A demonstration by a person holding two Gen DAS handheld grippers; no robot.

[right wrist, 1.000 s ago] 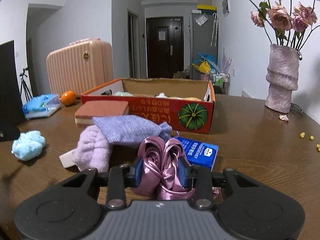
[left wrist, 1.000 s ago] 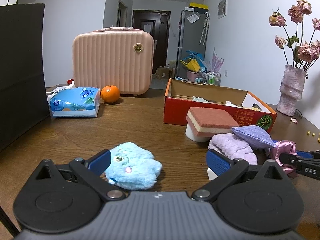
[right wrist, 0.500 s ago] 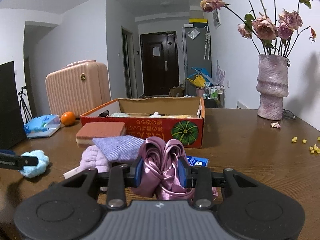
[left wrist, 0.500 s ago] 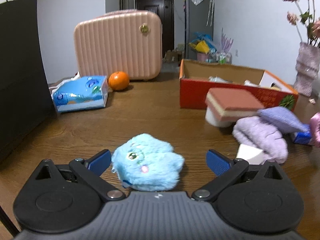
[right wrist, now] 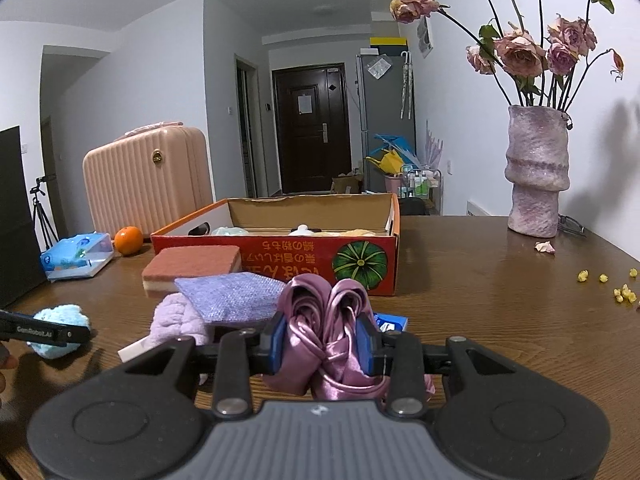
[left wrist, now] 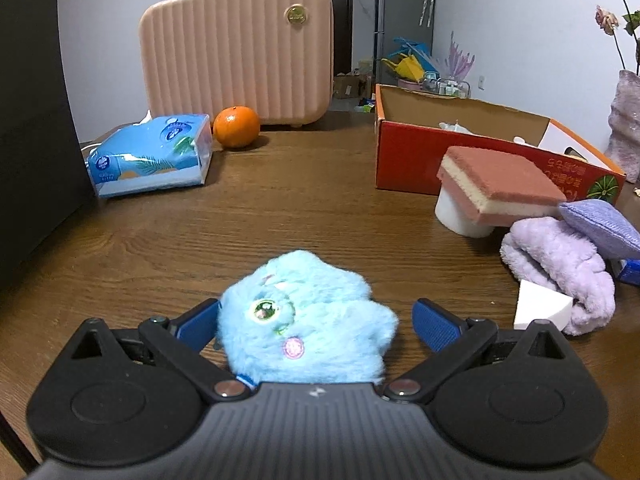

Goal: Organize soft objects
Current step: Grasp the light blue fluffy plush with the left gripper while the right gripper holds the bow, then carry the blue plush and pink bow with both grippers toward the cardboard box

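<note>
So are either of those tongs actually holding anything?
Right tongs pinch the pink satin scrunchie across its middle. Left tongs sit open around the blue plush toy.

Wood table (left wrist: 304,200), cluttered.
On it: pink case (left wrist: 240,52), orange (left wrist: 236,127) beside tissue pack (left wrist: 154,156), red box (right wrist: 296,254), blue plush (left wrist: 304,320), white cup (left wrist: 456,216) under a sponge (left wrist: 496,184), lilac towel (left wrist: 560,268), white wedge (left wrist: 540,308), blue packet (right wrist: 392,322), vase (right wrist: 536,172), petal (right wrist: 545,247), yellow crumbs (right wrist: 616,284).
</note>
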